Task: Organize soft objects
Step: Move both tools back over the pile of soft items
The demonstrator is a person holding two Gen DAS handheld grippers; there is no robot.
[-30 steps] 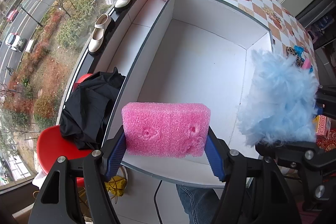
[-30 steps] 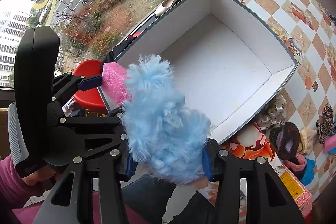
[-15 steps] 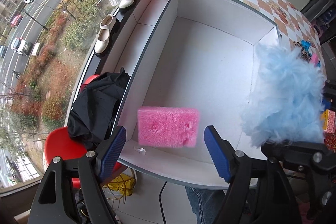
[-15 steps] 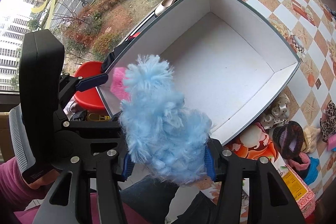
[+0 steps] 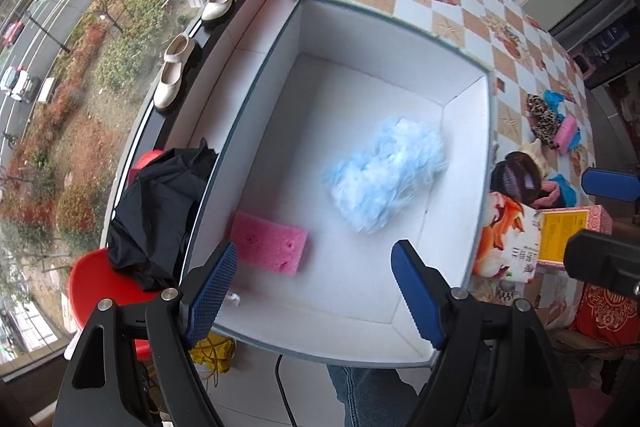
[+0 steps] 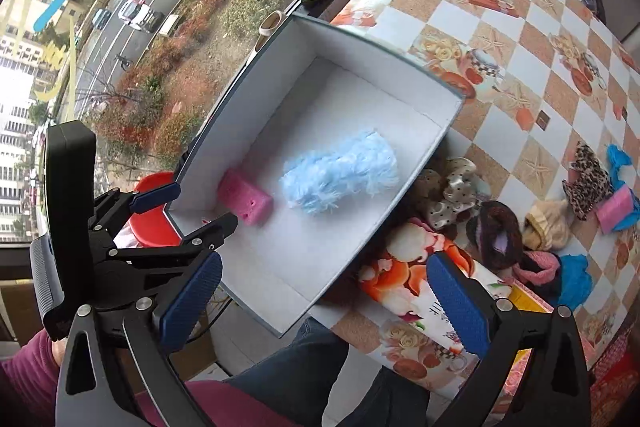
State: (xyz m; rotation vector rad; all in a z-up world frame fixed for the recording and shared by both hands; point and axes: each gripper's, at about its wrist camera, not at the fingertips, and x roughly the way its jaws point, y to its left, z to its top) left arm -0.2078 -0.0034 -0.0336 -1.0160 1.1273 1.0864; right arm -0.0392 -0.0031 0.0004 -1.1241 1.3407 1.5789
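Both soft objects I am sorting lie on the floor of the white box (image 5: 468,163): the pink sponge (image 5: 269,246) lies flat in the near left corner, just beside the left wall, and the blue fluffy duster head (image 5: 386,174) lies on its side near the middle, apart from the sponge and clear of the walls; in my right wrist view the same pair appear as pink sponge (image 6: 245,199) and blue fluffy duster head (image 6: 340,171) inside the white box (image 6: 404,187). My left hand-held gripper (image 5: 314,291) hangs above the near rim of the box with its blue-padded jaws spread wide and nothing between them. My right hand-held gripper (image 6: 326,301) is likewise wide open and carries nothing, poised over the near right corner of the box. The left hand-held gripper (image 6: 186,207) also shows from the side in the right wrist view. To the right of the box, on the checkered surface (image 6: 500,39), lies a cluster of scrunchies and fabric pieces (image 6: 532,227), and a printed carton (image 6: 420,279) stands against the box's right wall. Beyond the left wall, a black garment (image 5: 160,211) is draped on a red chair (image 5: 92,279), and a pair of cream shoes (image 5: 174,75) sits on the window ledge
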